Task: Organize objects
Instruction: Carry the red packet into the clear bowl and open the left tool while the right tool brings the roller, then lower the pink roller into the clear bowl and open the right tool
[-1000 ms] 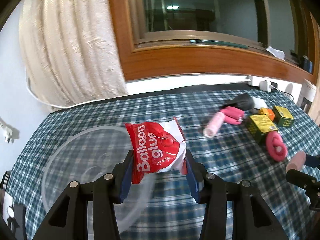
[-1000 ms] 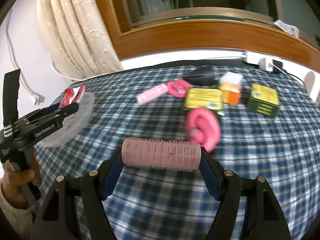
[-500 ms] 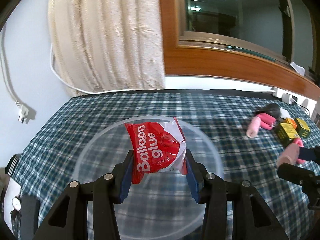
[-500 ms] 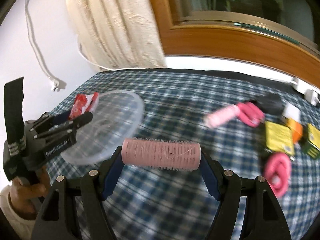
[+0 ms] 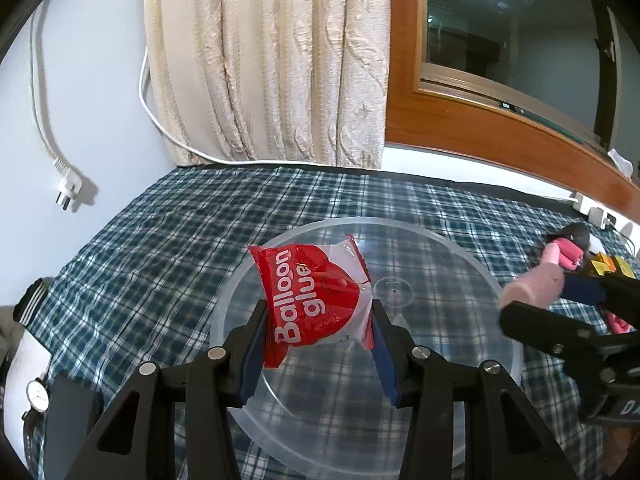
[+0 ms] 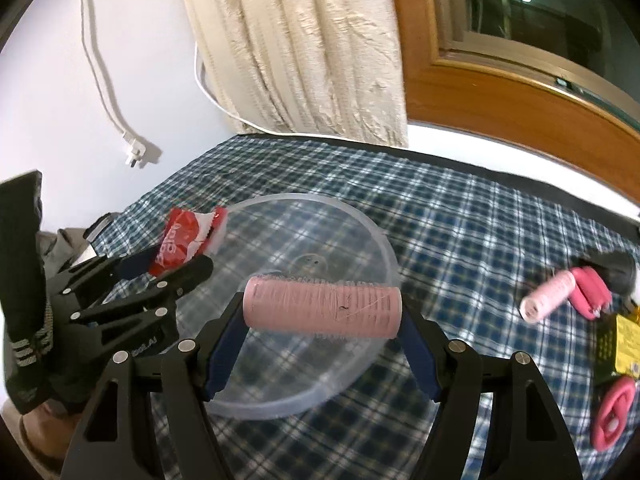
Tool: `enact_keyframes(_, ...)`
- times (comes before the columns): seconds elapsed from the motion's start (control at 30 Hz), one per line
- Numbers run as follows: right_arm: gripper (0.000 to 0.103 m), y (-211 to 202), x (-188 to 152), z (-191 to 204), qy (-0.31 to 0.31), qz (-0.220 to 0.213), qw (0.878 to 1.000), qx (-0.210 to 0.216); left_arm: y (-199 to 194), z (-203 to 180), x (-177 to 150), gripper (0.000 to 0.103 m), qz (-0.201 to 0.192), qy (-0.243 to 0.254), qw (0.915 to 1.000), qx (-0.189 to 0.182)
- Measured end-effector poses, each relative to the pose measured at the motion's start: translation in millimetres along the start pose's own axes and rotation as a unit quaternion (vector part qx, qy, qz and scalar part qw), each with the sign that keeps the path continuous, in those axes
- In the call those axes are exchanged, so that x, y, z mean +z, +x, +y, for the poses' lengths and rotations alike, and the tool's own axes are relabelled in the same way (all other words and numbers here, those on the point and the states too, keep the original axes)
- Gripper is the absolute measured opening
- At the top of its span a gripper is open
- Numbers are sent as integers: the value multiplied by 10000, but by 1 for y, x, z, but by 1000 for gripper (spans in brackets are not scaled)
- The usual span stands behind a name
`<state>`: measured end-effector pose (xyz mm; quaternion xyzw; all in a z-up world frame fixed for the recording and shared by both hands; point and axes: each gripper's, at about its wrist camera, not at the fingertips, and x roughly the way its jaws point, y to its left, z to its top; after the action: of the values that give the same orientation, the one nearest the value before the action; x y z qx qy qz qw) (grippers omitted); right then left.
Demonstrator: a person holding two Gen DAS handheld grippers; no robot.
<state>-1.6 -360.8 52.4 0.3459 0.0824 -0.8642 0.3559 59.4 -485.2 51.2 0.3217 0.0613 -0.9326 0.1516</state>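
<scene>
Bowl [image 5: 460, 240] now under both loaded grippers; earlier offset left.

Between the left gripper's [image 5: 318, 344] blue pads sits a red-and-white packet [image 5: 316, 308] lettered in white, over a clear bowl [image 5: 460, 256]. The right gripper [image 6: 322, 344] clasps a pale pink roller [image 6: 322, 308]. Beneath both spreads a blue, white and dark-green checked cloth [image 6: 460, 240], with a cream curtain [image 5: 276, 60] beyond.

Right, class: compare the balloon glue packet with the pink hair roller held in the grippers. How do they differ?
The balloon glue packet is flat, crinkled, red and white with lettering; the pink hair roller is a plain bristly cylinder. The packet stands tilted; the roller lies crosswise. Both are clamped above the clear bowl.
</scene>
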Motion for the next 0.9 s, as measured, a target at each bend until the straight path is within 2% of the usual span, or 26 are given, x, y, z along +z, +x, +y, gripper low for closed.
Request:
enact_keyframes(0.17,73,9,1,5,-107,-22,9999,-91,-3,4,2,55,-37,-101,9999,-84)
enact_keyframes(0.33,74,16,-1,-3,32,65,10000,-58,-4,8,2,80,-65,-238,9996,-102)
enact_keyframes(0.4,74,17,-2,-7,116,81,9999,-41,-6,11,3,84,-105,-331,9993,-115)
enact_keyframes(0.57,74,18,-3,-9,145,99,9998,-44,-5,14,3,88,-111,-472,9986,-190)
enact_keyframes(0.67,74,18,-4,-10,177,106,9998,-38,-6,16,3,94,-135,-522,9984,-156)
enact_keyframes(0.9,74,12,-3,-15,284,33,9996,-35,-11,18,4,96,-266,-557,9981,19)
